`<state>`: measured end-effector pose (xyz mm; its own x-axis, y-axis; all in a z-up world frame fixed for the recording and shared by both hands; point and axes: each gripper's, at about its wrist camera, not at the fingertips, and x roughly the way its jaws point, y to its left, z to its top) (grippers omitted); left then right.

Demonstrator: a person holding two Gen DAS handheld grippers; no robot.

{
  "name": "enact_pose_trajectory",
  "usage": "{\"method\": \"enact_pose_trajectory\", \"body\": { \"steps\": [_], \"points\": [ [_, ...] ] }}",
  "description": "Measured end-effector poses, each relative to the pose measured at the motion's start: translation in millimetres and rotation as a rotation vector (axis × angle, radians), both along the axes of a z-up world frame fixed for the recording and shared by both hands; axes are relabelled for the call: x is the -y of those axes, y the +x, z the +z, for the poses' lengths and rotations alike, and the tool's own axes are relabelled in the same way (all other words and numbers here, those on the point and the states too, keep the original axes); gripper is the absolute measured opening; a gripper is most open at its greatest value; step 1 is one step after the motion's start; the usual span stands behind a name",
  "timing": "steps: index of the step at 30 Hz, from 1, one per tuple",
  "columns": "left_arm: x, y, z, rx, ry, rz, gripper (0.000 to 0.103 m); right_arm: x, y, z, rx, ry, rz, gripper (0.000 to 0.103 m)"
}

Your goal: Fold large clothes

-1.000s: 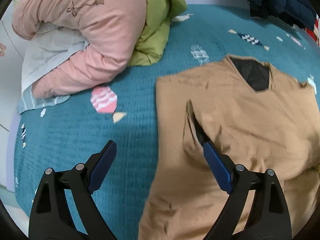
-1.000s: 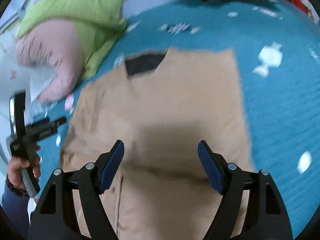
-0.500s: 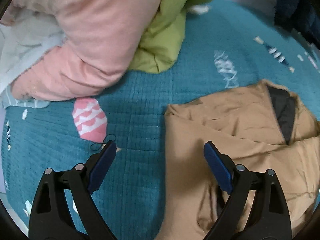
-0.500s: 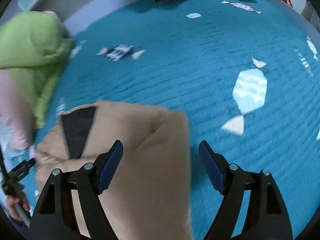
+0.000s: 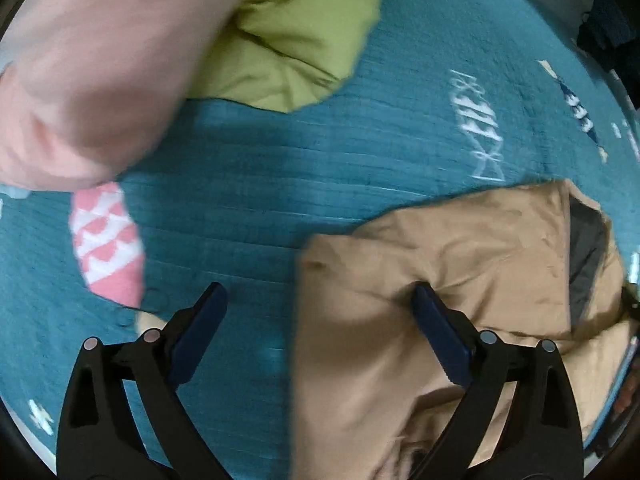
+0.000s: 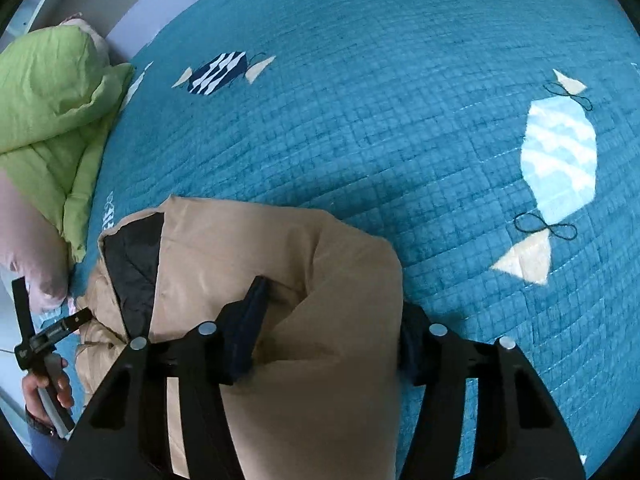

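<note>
Left wrist view: the left gripper (image 5: 316,320) hangs low over a teal quilt (image 5: 340,160) with its jaws spread wide and nothing held between them. Its left finger sits over bare quilt, just beside a pink and white candy patch (image 5: 106,240). Its right finger presses into a crease of the tan jacket (image 5: 460,272), which lies crumpled on the quilt at the lower right with its dark lining (image 5: 586,256) showing at the collar. Only the jacket's near edge falls between the fingers. Beyond the gripper, a pink coat (image 5: 88,80) fills the upper left, blurred, and a green coat (image 5: 296,40) lies against it; both are well apart from the tan jacket.

Right wrist view: the right gripper (image 6: 332,336) has a thick fold of the tan jacket (image 6: 320,360) bunched between its fingers; the right finger is mostly hidden behind the cloth, so I cannot tell whether the jaws actually pinch it. The dark lining (image 6: 136,264) faces left. The quilt (image 6: 360,120) stretches away ahead, with a navy candy patch (image 6: 218,72) and a pale blue one (image 6: 558,160). The green coat (image 6: 52,112) is piled at the far left, with a bit of the pink coat (image 6: 24,248) below it. At the lower left edge a hand (image 6: 44,388) grips the handle of the other gripper.
</note>
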<state>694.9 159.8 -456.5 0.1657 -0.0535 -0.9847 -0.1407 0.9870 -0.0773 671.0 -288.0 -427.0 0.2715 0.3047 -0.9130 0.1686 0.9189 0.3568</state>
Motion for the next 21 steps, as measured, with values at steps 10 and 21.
{"method": "enact_pose_trajectory", "body": {
  "steps": [10,21],
  "points": [
    [32.8,-15.7,23.3,0.133,0.026,-0.131,0.019,-13.3,-7.8,16.0,0.099,-0.065,0.068,0.013],
    [12.6,-71.3,138.6,0.387,-0.124,-0.129,0.017,-32.8,-42.5,127.1,0.412,-0.095,0.064,0.012]
  ]
}}
